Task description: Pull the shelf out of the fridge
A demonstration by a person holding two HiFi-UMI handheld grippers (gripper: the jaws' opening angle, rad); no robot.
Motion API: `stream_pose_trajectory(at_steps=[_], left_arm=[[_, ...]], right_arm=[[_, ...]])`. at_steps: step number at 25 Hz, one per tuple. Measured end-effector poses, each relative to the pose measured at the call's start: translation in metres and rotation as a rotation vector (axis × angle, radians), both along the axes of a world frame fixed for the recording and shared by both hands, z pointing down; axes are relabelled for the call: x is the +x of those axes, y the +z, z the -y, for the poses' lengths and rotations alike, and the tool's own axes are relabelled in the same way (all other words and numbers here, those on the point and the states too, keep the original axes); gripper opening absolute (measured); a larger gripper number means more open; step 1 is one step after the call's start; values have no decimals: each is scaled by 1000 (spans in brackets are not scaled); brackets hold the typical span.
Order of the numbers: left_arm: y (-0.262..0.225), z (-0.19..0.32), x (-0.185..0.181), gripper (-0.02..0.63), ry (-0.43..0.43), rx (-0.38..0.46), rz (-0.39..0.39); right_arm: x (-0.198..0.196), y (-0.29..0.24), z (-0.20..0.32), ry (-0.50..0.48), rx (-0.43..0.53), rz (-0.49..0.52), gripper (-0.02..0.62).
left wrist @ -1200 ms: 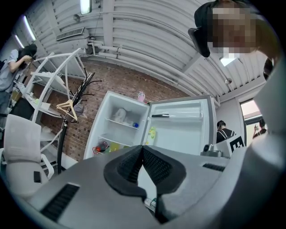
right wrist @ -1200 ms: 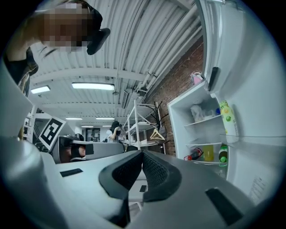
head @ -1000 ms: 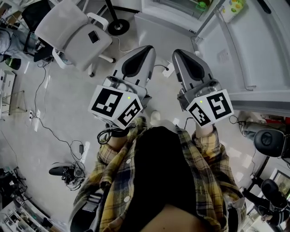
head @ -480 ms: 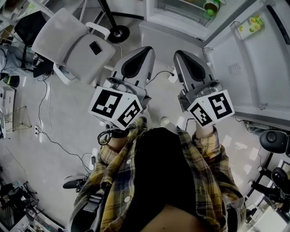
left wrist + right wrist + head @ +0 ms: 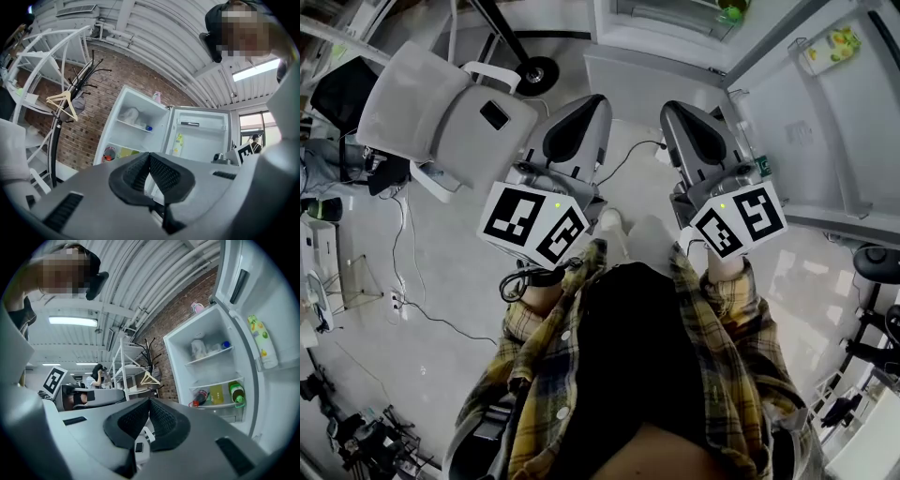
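Note:
The white fridge (image 5: 140,124) stands open ahead of me, some way off, its door (image 5: 200,136) swung to the right. An upper shelf (image 5: 212,356) carries a white bag and a blue-capped item. A lower shelf (image 5: 219,404) holds a red-capped bottle, a yellow carton and a green bottle. In the head view the fridge (image 5: 661,17) is at the top edge. My left gripper (image 5: 592,101) and right gripper (image 5: 671,108) are held side by side, pointing level at it. Both the left gripper (image 5: 149,155) and the right gripper (image 5: 150,401) are shut and empty.
A white office chair (image 5: 441,103) stands left of my path. A coat stand (image 5: 63,103) with a hanger rises by the brick wall, its round base (image 5: 534,70) beside the fridge. Cables (image 5: 403,272) trail on the floor. The fridge door (image 5: 825,122) juts out on the right.
Both grippers have travelled forward toward the fridge, still shut. In the head view the chair and floor have slid down and left, and the fridge door has drawn nearer.

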State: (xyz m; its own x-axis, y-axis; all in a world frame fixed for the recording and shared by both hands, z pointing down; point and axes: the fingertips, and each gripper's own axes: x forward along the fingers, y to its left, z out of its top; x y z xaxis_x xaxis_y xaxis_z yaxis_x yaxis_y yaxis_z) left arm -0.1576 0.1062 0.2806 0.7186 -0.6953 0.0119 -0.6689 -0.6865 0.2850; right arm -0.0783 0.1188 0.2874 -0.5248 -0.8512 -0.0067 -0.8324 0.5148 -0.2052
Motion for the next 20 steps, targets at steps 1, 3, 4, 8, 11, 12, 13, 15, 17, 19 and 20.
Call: stream_pose_trajectory(at_steps=[1,3,4,8,11,12,13,15,17,19,20], left_arm=[[2,3,1,5,11,-6,1],[6,9,5,5,32,-16,2],[8,12,7,5,43,-21,2],[14,26,17,5,80,-40,4],[17,40,25,5,91,-46,4],[18,44,28,5,91,-46,4],[18,49,30,5,90,-45,3],[19,59,34,5,88,-44,3],[19,71,39,5,86,-39,2],[16,86,45,5,79,-32,-2],[15,94,49,5,75,-27,-4]], right_arm=[[1,2,2,9,-7,0,19],[4,6,7,26,-17,1,20],[6,7,10,34,-22,1,19],[14,13,22,66,-41,2,20],[23,16,35,79,-48,5,20],[27,17,39,82,-49,7,20],[30,17,44,83,-49,11,20],[38,17,54,86,-49,19,20],[45,16,67,90,-43,21,20],[53,13,82,90,-33,21,20],[57,12,89,86,-30,21,19]])
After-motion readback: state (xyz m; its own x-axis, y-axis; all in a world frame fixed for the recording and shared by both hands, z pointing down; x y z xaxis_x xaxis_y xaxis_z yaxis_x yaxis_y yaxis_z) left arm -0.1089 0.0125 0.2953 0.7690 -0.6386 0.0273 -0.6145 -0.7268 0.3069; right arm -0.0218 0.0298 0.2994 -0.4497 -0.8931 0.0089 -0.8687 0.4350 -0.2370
